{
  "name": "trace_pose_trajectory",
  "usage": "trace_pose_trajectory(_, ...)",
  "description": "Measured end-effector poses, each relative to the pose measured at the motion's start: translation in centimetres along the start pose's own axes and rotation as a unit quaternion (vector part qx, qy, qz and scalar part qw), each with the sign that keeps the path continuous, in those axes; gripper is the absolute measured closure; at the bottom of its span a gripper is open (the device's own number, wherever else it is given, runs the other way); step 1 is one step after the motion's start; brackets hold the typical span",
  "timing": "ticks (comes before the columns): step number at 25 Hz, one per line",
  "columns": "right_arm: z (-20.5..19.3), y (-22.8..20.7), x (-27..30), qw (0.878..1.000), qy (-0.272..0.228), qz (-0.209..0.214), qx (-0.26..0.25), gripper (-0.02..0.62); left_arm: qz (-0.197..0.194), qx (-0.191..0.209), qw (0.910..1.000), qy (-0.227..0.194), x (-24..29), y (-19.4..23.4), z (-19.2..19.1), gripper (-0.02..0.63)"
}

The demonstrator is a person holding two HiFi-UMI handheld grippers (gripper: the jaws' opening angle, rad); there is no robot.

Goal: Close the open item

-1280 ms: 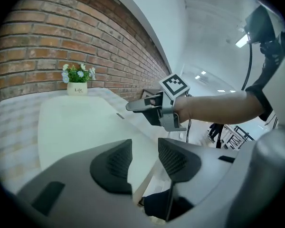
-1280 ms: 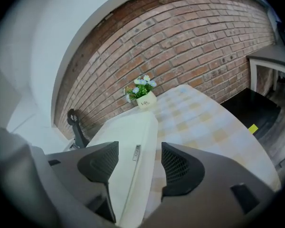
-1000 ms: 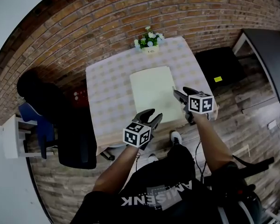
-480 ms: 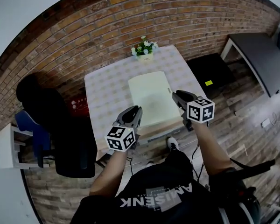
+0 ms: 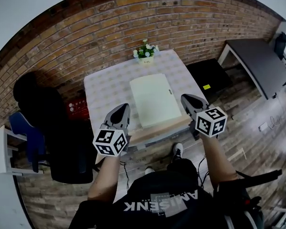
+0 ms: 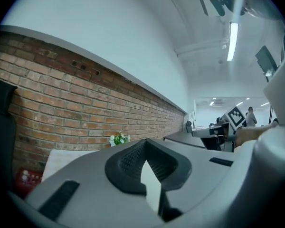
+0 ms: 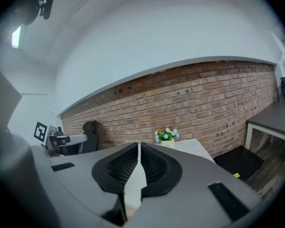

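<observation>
subject: flat cream box (image 5: pixel 155 99), lying on the checked-cloth table (image 5: pixel 107 87), toward its near right part, with its near edge close to the table's near edge.

risks, as judged:
- the lid may not be fully seated. the head view looks down on it and cannot show a gap along the sides, and no gripper is on it to press it home.
- the box sits near the table's edge, so a low return pass by either gripper could knock it toward the floor.
- a flower pot (image 5: pixel 145 53) stands just beyond the far edge of the box. a hard push on the lid from the near side could slide the box into it.

condition of subject: top face flat, even and pale, with no raised flap or open wedge seen. a tan strip runs along its near side, probably its side wall. it reads as closed, so the task appears complete.

grippers: the left gripper (image 5: pixel 123 109) and right gripper (image 5: pixel 186 99) are held above the near corners of the table, apart from the box. both have just been closing. the pads now meet with nothing between them, and each gripper's own view looks over the table at the brick wall.

surroundings: black chair (image 5: pixel 62 137) to the left of the table.
</observation>
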State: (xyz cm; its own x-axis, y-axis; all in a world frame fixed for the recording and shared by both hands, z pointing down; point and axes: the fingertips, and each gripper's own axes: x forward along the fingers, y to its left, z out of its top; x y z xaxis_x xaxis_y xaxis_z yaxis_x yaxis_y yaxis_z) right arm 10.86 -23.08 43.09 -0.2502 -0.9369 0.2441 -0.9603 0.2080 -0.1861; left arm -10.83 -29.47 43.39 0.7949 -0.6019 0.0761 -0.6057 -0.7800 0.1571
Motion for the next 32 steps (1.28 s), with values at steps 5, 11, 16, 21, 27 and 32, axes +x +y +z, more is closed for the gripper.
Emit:
trace_pose_trajectory(5, 2.3, 1.2, -2.3, 0.999, -0.005, -0.006, -0.042, 0.545, 0.035, 0.001, 0.9990, -0.027, -1.8, 0.9, 2.3, 0.594)
trace_pose_trajectory(11, 5.3, 0.6, -4.9, 0.997, -0.033, -0.014, -0.068, 0.545, 0.081, 0.023, 0.9955, -0.044, -2.5, 0.8, 4.3, 0.594)
trace_pose_trajectory(16, 7.1, -0.8, -6.5, 0.996, -0.054, -0.004, -0.076, 0.548, 0.104, 0.020, 0.9935, -0.042, -1.4, -0.9, 5.6, 0.594)
trace_pose_trajectory(21, 7.7, -2.0, -7.2, 0.995, -0.058, -0.003, -0.080, 0.552, 0.123, 0.004, 0.9918, -0.033, -0.7, -2.1, 6.1, 0.594)
trace_pose_trajectory(27, 8.6, -3.9, -7.9, 0.994, -0.058, 0.004, -0.091, 0.554, 0.132, 0.007, 0.9905, -0.038, -0.1, -4.0, 6.5, 0.594)
trace_pose_trajectory(32, 8.5, -4.9, -8.2, 0.994, -0.056, 0.009, -0.089, 0.554, 0.135, 0.013, 0.9902, -0.033, 0.6, -5.3, 6.4, 0.594)
